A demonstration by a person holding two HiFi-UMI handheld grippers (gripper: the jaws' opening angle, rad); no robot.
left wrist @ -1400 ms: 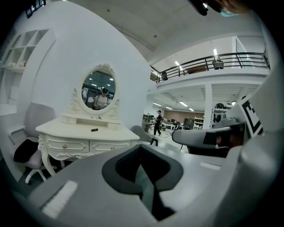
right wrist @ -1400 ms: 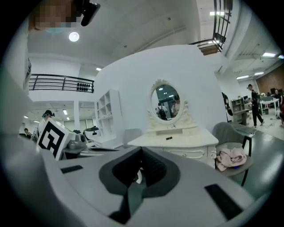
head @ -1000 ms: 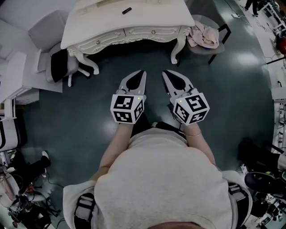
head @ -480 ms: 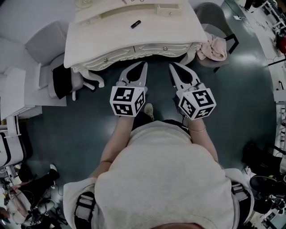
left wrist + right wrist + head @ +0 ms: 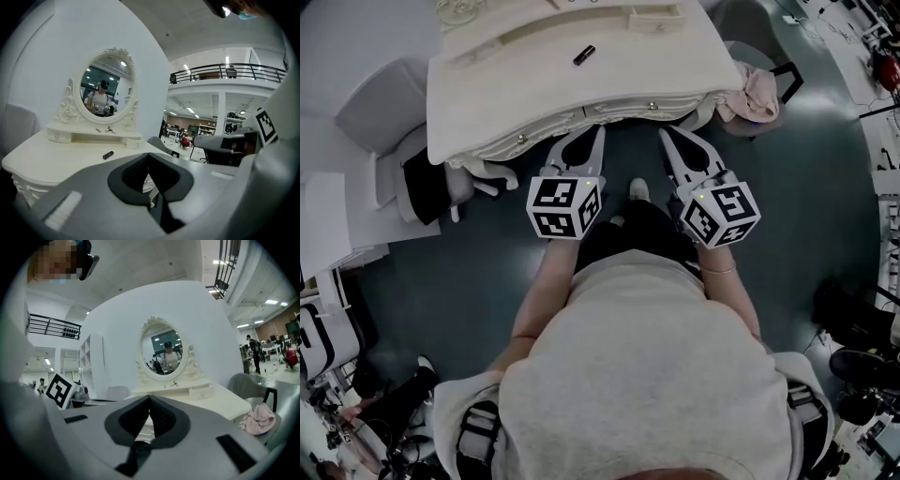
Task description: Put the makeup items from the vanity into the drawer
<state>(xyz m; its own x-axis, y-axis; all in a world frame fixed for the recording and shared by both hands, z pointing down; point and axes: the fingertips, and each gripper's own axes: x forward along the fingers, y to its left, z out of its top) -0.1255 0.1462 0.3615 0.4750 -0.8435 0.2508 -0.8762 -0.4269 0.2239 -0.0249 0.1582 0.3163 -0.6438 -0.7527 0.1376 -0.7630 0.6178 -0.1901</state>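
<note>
The step in hand looked like the approach; the left gripper (image 5: 598, 133) and right gripper (image 5: 665, 134) were both closed and empty at the table's (image 5: 525, 94) front edge, by the shut drawer (image 5: 623, 110); a dark makeup tube (image 5: 584, 55) lay mid-table; next, probably, a gripper must open to pull the drawer.

The head view looks steeply down over the person onto the tabletop (image 5: 628, 66). Both gripper views face level across it, close, toward the mirror (image 5: 105, 89).

The white vanity (image 5: 534, 94) is standing on the dark floor (image 5: 441, 272). A dark tube (image 5: 584, 55) is lying mid-top; a small dark tool (image 5: 110, 130) is lying on the far shelf (image 5: 79, 137).
</note>
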